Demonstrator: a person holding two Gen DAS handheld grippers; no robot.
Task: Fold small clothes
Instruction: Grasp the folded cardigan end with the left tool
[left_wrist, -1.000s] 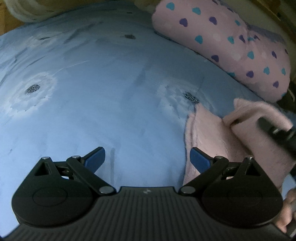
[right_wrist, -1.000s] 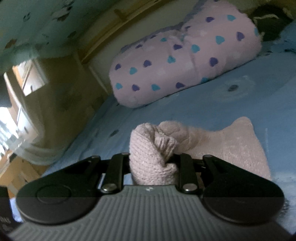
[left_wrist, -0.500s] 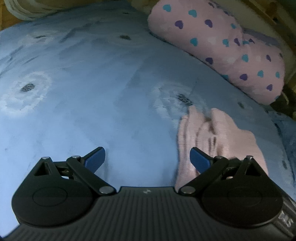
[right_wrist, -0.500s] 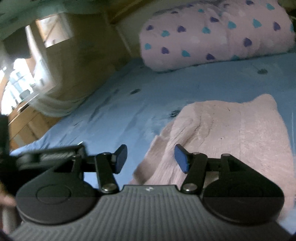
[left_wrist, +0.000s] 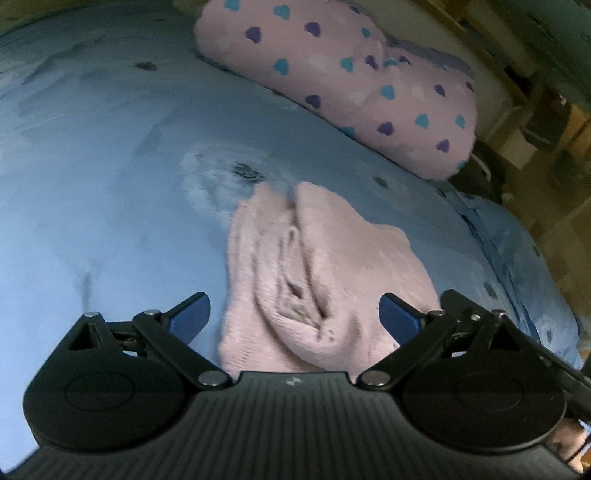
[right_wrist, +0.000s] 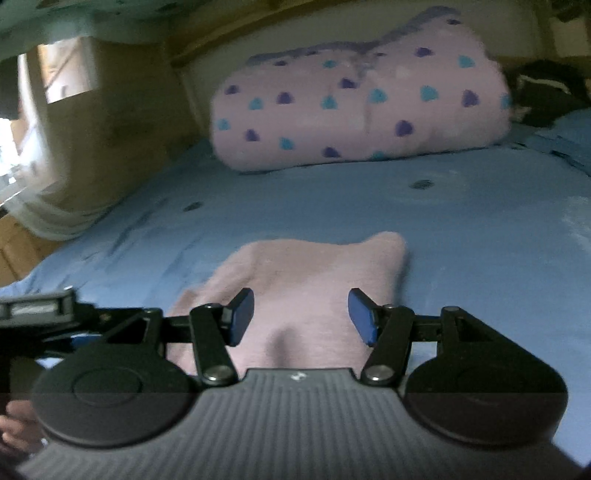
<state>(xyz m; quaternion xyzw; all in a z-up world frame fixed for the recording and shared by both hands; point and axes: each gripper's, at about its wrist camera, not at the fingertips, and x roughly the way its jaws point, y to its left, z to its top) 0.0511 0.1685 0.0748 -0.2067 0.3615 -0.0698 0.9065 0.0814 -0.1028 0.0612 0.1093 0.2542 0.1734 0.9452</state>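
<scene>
The pink knit garment (left_wrist: 325, 280) lies on the blue bedsheet (left_wrist: 110, 184), near the heart-print pillow (left_wrist: 351, 85) at the far side. It looks part-folded, one bunched layer lying over another with creases down the middle; flattening and probably another fold remain. The left gripper (left_wrist: 293, 314) is spread wide over it, gripping nothing. The right gripper (right_wrist: 301, 317) hangs half-open above the near end, empty too.
</scene>
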